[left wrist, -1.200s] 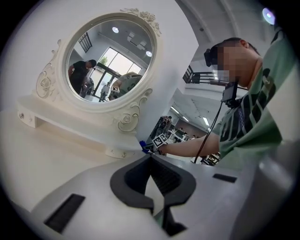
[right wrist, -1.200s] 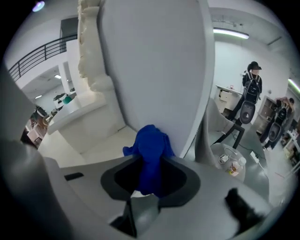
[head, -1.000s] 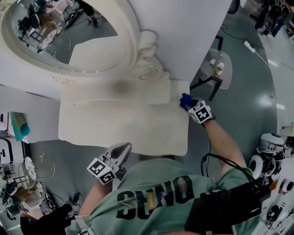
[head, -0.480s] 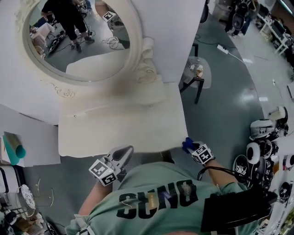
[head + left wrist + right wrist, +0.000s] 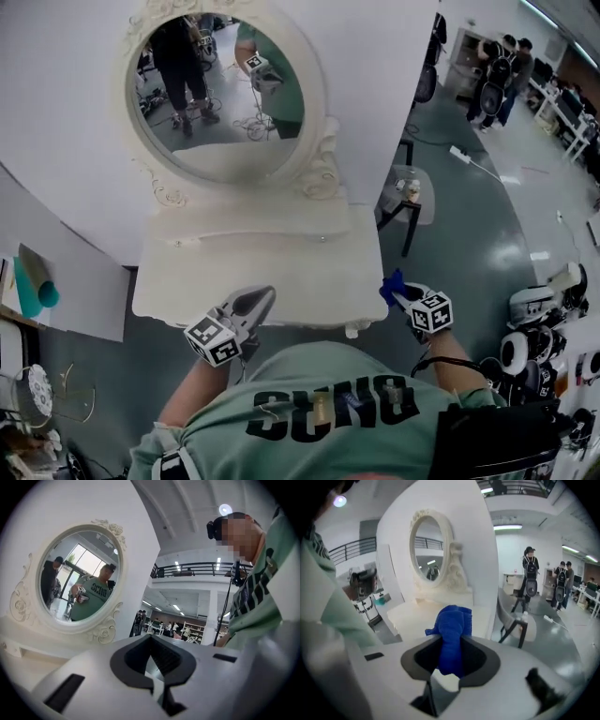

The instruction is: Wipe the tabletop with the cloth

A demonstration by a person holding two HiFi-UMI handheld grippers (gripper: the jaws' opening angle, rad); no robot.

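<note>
The cream dressing table's top point(image 5: 272, 274) lies in front of me under an oval mirror point(image 5: 220, 98). My right gripper point(image 5: 393, 287) is shut on a blue cloth point(image 5: 387, 283) and hangs just off the table's front right corner, clear of the surface. In the right gripper view the cloth point(image 5: 453, 620) sticks up out of the jaws, with the tabletop point(image 5: 415, 613) beyond it. My left gripper point(image 5: 260, 296) is held at the table's front edge, left of centre, tilted up toward the mirror point(image 5: 79, 581). Its jaws are shut with nothing in them.
A small black side table point(image 5: 410, 201) with a bottle on it stands right of the dresser. A white wall panel point(image 5: 394, 75) rises behind it. A teal object point(image 5: 39, 289) sits on a shelf at the left. Equipment point(image 5: 539, 309) crowds the floor at right. People point(image 5: 502, 70) stand far back.
My right gripper has drawn the cloth back from the table's far right corner to just off its front right corner. The head view has tilted up to take in the whole mirror. The left gripper has barely moved.
</note>
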